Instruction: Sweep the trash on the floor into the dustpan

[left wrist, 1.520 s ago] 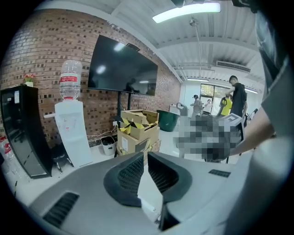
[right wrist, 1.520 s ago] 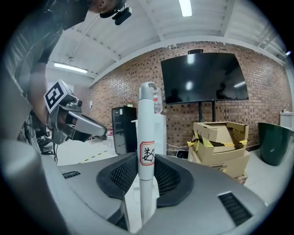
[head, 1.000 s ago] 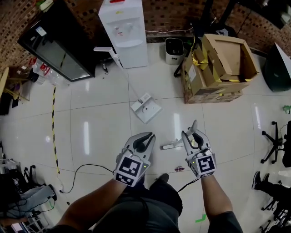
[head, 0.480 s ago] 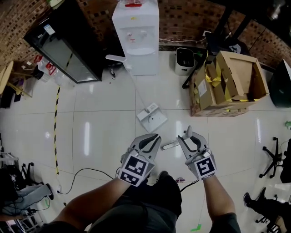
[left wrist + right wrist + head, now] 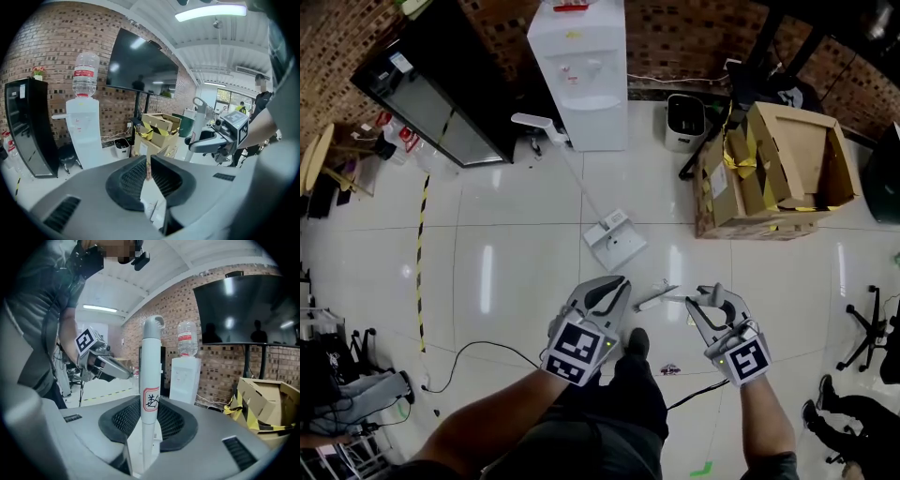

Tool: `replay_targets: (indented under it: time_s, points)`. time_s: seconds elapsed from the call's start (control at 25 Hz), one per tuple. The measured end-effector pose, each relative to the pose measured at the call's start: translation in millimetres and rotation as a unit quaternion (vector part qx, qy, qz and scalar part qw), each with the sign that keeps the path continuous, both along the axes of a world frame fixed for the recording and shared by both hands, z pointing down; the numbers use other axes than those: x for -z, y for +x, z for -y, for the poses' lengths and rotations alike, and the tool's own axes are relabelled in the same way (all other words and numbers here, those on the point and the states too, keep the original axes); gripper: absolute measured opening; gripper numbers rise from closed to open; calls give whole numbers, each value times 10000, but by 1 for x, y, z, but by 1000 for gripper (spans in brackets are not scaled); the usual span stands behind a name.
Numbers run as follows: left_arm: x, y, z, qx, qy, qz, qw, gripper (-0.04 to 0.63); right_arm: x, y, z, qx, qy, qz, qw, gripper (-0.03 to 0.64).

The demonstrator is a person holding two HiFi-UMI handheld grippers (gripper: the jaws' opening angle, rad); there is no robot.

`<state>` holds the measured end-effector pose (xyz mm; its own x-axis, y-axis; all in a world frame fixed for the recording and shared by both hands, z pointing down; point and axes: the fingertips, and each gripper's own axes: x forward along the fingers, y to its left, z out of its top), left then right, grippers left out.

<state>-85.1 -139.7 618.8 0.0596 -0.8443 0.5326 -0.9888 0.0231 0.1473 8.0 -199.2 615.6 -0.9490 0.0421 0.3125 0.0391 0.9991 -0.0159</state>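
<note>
White handle (image 5: 654, 296): its lower length is hidden under the right hand-held gripper (image 5: 711, 300). Dark speck (image 5: 670, 369), just left of that gripper: too small to identify. Chair (image 5: 872, 314), right of it: cut off.

Two tools (image 5: 614, 284) (image 5: 710, 295), one broom handle (image 5: 652, 298), one dustpan (image 5: 616, 242), one box (image 5: 787, 159)

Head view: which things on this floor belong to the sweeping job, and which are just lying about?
For the job:
- white broom handle, clamped in the right tool
- long-handled dustpan
- small scrap of trash near the foot

Just about:
- water dispenser
- cardboard box
- small white bin
- black cabinet
</note>
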Motion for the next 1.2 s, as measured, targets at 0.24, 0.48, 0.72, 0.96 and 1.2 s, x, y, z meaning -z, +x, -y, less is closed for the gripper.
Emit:
replay_targets:
  time_s: [0.24, 0.48, 0.72, 0.96, 1.2]
  points:
    - [-8, 18, 25, 25, -13, -36, 10000, 29, 2, 33, 22, 55, 23, -164, 9998, 109]
    - [-12, 31, 41, 37, -111, -95, 9999, 29, 4, 70, 36, -238, -80, -210, 9995, 109]
    - [-14, 54, 55, -100, -175, -97, 9998, 28, 4, 116, 36, -597, -134, -314, 9976, 110]
    - [-14, 79, 67, -224, -135, -224, 9994, 29, 7, 140, 49, -645, -140, -441, 9968, 109]
    - [-17, 66, 60, -15, -160, -265, 9995, 28, -5, 118, 44, -255, 38, -575, 9980, 109]
